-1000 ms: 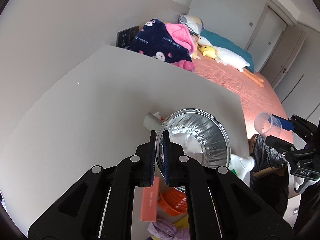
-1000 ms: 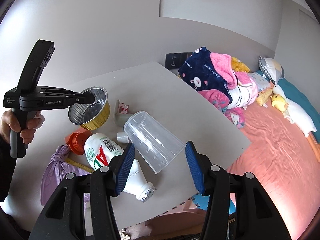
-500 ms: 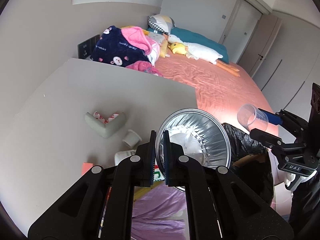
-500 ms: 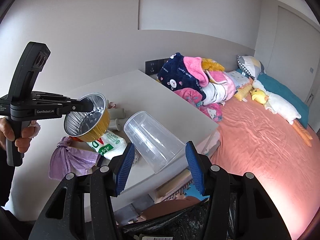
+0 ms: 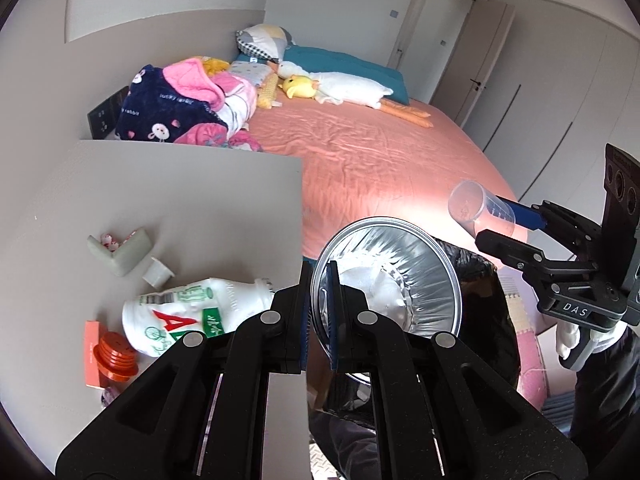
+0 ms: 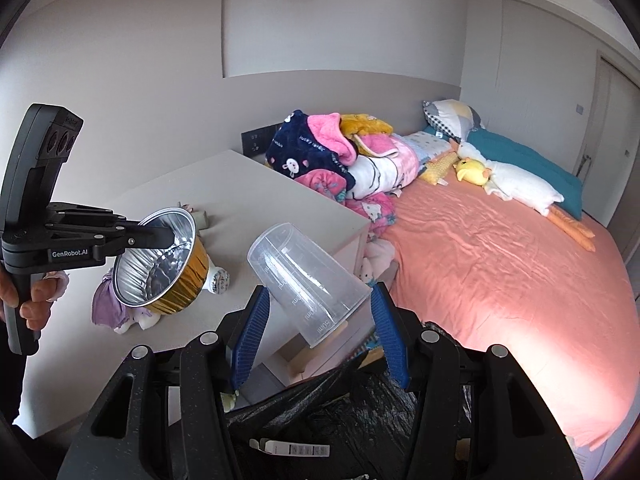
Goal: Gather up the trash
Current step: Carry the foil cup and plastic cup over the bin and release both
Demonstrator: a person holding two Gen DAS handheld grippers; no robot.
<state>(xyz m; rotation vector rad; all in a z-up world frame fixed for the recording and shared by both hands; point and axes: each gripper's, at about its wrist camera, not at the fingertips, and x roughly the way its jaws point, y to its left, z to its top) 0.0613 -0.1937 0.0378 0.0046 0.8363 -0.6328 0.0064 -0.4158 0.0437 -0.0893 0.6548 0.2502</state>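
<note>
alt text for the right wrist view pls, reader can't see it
The right gripper holds a clear plastic cup above a black trash bag, while the left gripper pinches a foil bowl by its rim over the white table. A pink bed lies behind.

Both tools are matte black plastic with a fine speckle, their arms pinned by round silver screws and their fingers (image 6: 256,336) faced with ribbed blue pads. The left gripper (image 6: 170,236) carries white "GenRobot.AI" lettering on its side, held by a bare-skinned hand (image 6: 30,300). The right gripper (image 5: 500,224) shows "DAS" in white, gripped by a hand (image 5: 572,340) in a white glove.
</note>
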